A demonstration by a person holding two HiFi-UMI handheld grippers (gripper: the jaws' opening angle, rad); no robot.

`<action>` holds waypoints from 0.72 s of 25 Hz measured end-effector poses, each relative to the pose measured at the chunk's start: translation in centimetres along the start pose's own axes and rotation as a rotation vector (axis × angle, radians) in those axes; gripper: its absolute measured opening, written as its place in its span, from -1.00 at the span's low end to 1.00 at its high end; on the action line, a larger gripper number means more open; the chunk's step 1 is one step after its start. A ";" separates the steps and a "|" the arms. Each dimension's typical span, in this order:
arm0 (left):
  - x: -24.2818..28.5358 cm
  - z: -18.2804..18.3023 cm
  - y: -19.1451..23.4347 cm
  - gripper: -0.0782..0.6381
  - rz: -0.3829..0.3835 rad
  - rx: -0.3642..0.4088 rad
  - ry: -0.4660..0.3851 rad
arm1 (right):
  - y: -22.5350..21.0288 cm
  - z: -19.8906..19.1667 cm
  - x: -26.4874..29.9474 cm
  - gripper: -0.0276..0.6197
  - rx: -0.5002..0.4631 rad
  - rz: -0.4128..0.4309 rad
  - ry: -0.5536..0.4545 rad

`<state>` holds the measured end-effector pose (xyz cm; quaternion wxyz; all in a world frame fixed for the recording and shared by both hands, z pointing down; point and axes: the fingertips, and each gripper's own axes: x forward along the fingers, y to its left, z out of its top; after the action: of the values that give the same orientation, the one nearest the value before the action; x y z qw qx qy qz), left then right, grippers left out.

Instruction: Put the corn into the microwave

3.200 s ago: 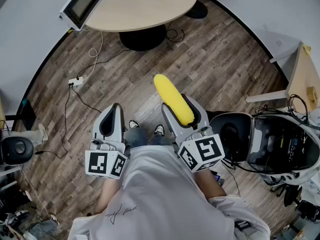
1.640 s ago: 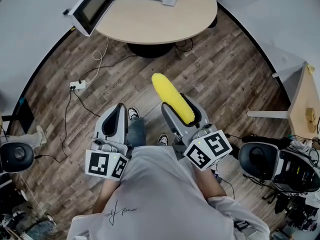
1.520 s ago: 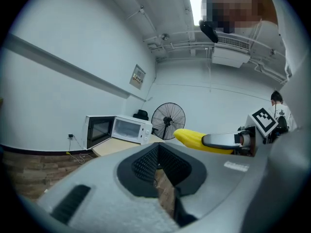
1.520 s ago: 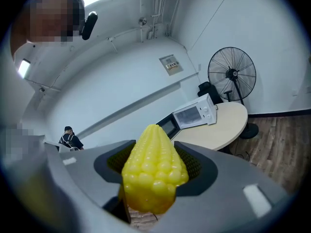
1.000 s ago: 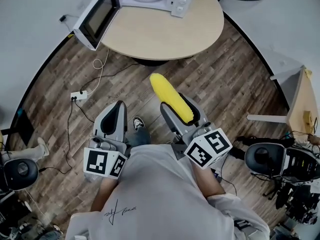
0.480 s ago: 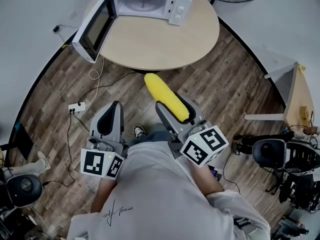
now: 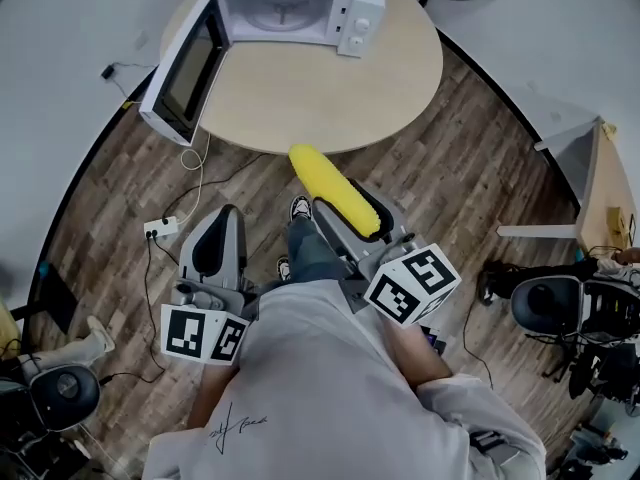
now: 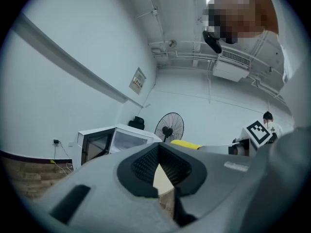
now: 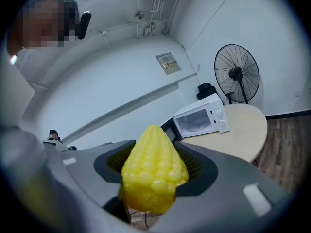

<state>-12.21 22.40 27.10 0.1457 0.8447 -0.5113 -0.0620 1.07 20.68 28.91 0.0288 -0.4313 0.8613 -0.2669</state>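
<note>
- Item: yellow corn cob (image 7: 335,190) (image 9: 154,171). I have it clamped lengthwise in the right gripper (image 7: 355,216) (image 9: 155,178), with a jaw pressing on each side and the blunt tip sticking out past them. It is in the air over the wood-plank floor (image 7: 470,168). In the head view its tip reaches the table's near edge.
- Item: white microwave oven (image 7: 290,13) (image 9: 201,119) (image 8: 112,142). It stands at the far side of the round beige wooden table (image 7: 330,88). Its door (image 7: 180,68) is swung wide to the left and the cavity faces me. The corn is outside it.
- Item: left gripper (image 7: 222,243). Its jaws are closed together on nothing, and it is beside my right one.
- Item: black pedestal fan (image 9: 236,74), beyond the table.
</note>
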 end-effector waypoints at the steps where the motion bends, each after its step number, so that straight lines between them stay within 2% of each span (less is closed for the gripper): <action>1: 0.6 0.3 0.3 -0.81 0.002 0.001 -0.002 | -0.3 0.3 0.6 -0.10 0.001 0.003 -0.002; 10: 6.8 1.9 3.4 -0.81 -0.023 -0.011 0.017 | -3.2 2.9 6.9 -0.10 0.014 0.005 0.008; 18: 12.7 2.5 5.7 -0.81 -0.046 0.006 0.053 | -6.5 5.2 11.5 -0.10 0.015 -0.006 0.015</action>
<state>-11.69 8.32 27.01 0.1550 0.8580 -0.4879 -0.0411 0.06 6.55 29.72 0.0247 -0.4316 0.8582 -0.2768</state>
